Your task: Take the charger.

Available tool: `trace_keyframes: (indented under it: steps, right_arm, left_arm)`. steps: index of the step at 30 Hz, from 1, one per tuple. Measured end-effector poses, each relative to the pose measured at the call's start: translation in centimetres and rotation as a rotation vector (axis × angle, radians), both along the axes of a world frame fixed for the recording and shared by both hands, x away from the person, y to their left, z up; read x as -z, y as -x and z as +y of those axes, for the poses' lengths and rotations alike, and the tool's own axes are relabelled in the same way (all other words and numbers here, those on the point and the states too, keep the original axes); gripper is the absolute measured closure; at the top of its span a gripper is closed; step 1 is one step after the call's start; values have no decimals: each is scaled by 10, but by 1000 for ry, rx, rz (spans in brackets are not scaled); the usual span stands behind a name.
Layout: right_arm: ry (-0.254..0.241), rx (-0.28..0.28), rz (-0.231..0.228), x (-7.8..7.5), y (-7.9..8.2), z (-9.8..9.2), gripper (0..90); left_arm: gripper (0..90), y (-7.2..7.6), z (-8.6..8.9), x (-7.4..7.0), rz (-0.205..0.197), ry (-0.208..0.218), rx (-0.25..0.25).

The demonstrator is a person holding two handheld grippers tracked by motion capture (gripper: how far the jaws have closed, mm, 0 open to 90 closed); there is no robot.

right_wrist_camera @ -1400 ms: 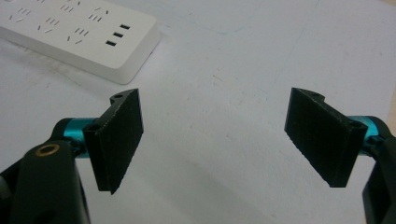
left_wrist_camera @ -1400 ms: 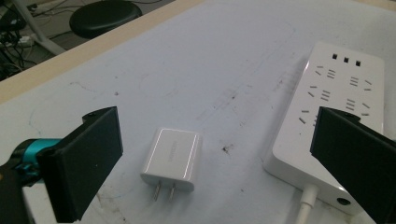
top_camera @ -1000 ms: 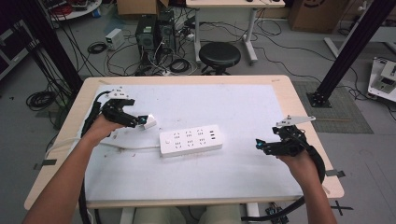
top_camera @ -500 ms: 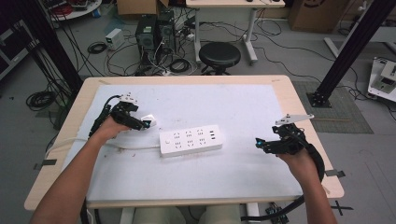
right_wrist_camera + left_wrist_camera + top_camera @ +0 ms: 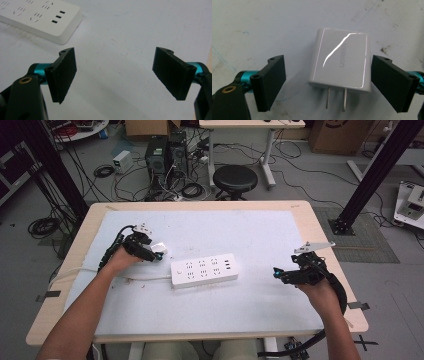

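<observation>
Left gripper view: fingers point(image 5: 272, 82) have just been closing around the charger point(image 5: 340, 61), not yet touching; centre it, then squeeze. Right gripper point(image 5: 116, 75) open.

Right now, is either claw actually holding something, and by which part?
Nothing is held yet. The left claw has just been closing around the white charger, its pads beside the charger's two sides, with gaps showing. The right claw is open over bare table.

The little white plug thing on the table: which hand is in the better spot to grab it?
Left. The left gripper already has the white charger between its jaws, which have just been closing and aren't pressing it yet. The right gripper sits open, far across the power strip.
</observation>
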State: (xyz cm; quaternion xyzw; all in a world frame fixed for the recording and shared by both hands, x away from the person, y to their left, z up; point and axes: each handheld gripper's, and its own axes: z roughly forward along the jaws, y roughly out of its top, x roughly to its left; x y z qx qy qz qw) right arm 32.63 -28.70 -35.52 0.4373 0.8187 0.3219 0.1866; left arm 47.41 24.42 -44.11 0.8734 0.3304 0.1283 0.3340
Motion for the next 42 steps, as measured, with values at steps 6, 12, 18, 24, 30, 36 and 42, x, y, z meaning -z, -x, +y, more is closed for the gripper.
trace_keyframes:
  steps: [6,12,18,24,30,36,42]
  right_arm:
    - [-5,2,1,0,0,-1,198]
    - [-6,-3,-1,2,0,-1,198]
    - [-5,-5,-3,1,0,0,198]
    - [-4,-4,-2,0,1,-1,198]
    - [-7,-8,-3,0,1,-1,198]
    - [-14,-18,0,1,0,0,198]
    - [-25,-33,1,2,0,2,198]
  left_arm:
    - [162,0,-1,1,9,-2,3]
    - [311,2,-2,-2,7,-4,33]
    - [400,5,-4,-3,6,-3,44]
    - [425,8,-3,-4,2,-1,19]
    - [426,16,1,-16,-31,45,-50]
    - [426,32,8,-30,-52,106,-111]
    - [426,57,12,-42,-91,148,-159]
